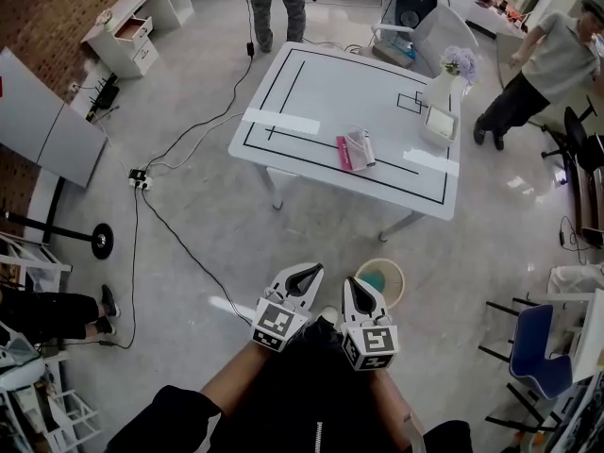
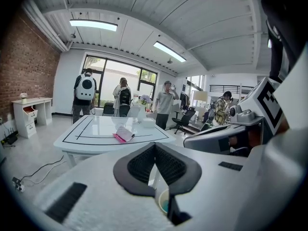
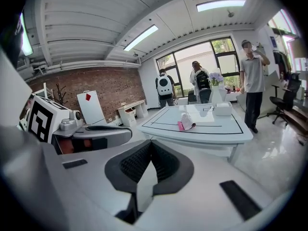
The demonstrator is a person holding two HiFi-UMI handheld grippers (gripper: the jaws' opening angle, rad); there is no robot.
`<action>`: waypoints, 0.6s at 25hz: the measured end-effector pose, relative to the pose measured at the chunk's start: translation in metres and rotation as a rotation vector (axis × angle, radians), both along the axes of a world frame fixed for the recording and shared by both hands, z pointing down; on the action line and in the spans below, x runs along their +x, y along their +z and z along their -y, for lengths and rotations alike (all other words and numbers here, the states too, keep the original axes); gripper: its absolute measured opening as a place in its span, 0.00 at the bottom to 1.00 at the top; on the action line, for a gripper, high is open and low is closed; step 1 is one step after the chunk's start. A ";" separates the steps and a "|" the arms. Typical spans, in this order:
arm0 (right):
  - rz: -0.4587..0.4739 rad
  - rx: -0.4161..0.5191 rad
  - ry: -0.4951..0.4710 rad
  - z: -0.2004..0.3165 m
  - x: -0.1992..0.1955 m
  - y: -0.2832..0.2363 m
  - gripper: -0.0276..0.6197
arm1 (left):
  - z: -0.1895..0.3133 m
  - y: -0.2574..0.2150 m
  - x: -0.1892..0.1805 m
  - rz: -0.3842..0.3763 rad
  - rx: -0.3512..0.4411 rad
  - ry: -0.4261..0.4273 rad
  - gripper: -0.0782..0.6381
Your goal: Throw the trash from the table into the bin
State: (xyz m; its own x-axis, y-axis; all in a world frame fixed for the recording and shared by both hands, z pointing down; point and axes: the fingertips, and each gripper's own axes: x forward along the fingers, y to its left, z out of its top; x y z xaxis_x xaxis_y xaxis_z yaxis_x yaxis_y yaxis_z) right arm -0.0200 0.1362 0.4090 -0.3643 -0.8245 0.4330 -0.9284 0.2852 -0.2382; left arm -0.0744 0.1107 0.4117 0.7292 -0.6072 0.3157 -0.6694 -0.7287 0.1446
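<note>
Slightly downward, left gripper (image 1: 306, 272) beside right gripper (image 1: 358, 287) (both jaws together, empty)

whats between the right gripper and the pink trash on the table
The round cream bin, then bare floor and the white table edge; head view.

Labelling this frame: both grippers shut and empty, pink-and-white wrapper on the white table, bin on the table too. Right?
No: the bin stands on the floor, by the right gripper; the head view shows it. Rest holds: wrapper on the table, left gripper and right both shut and empty.
</note>
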 end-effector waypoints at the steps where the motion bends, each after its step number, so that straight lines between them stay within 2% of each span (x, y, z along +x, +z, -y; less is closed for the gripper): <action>1: -0.004 -0.001 0.005 0.008 -0.002 0.000 0.06 | 0.008 0.001 -0.001 -0.002 -0.002 0.009 0.12; 10: -0.025 0.010 0.064 0.080 -0.023 -0.006 0.06 | 0.083 0.000 -0.025 -0.020 -0.005 0.054 0.12; 15: -0.041 0.011 0.113 0.113 -0.032 -0.006 0.06 | 0.118 -0.001 -0.039 -0.003 0.005 0.087 0.12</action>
